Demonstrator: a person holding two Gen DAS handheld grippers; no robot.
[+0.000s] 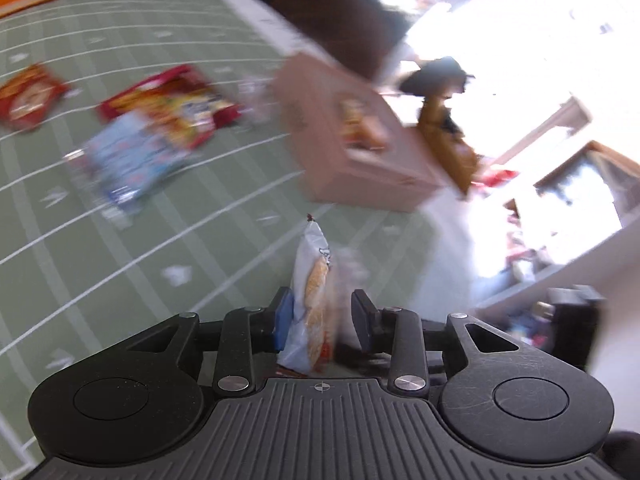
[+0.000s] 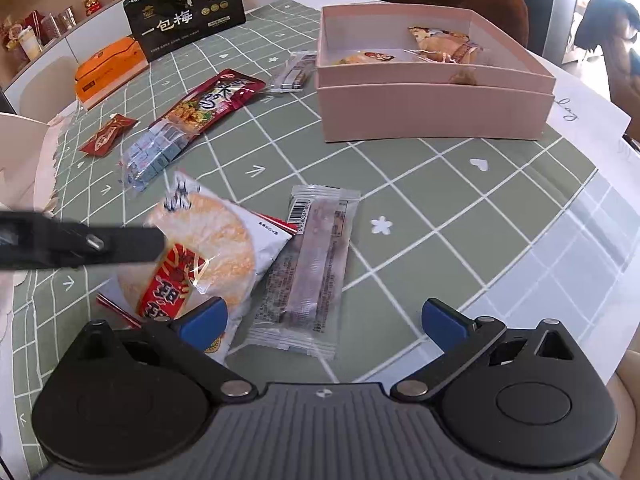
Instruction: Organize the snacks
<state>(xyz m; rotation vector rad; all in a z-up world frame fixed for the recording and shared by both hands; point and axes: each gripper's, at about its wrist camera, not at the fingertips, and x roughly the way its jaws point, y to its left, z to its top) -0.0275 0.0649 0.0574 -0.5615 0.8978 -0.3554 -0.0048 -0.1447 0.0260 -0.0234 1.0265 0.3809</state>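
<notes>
My left gripper [image 1: 323,318] holds a white rice-cracker packet [image 1: 310,300] on edge between its blue pads, which stand a little apart around it; the packet also shows in the right wrist view [image 2: 216,248], with the left gripper's black finger [image 2: 120,240] across it. My right gripper [image 2: 324,316] is open and empty, low over a clear-wrapped brown snack bar [image 2: 316,268]. A pink box [image 2: 432,108] with a few snacks inside stands at the far right; it also shows, blurred, in the left wrist view [image 1: 352,140].
On the green checked tablecloth [image 2: 400,208] lie a dark red snack bag [image 2: 212,100], a clear bag of blue candies [image 2: 156,156], a small red packet [image 2: 108,136] and a clear sachet [image 2: 294,72]. An orange box [image 2: 110,72] and a black box [image 2: 188,12] stand at the back.
</notes>
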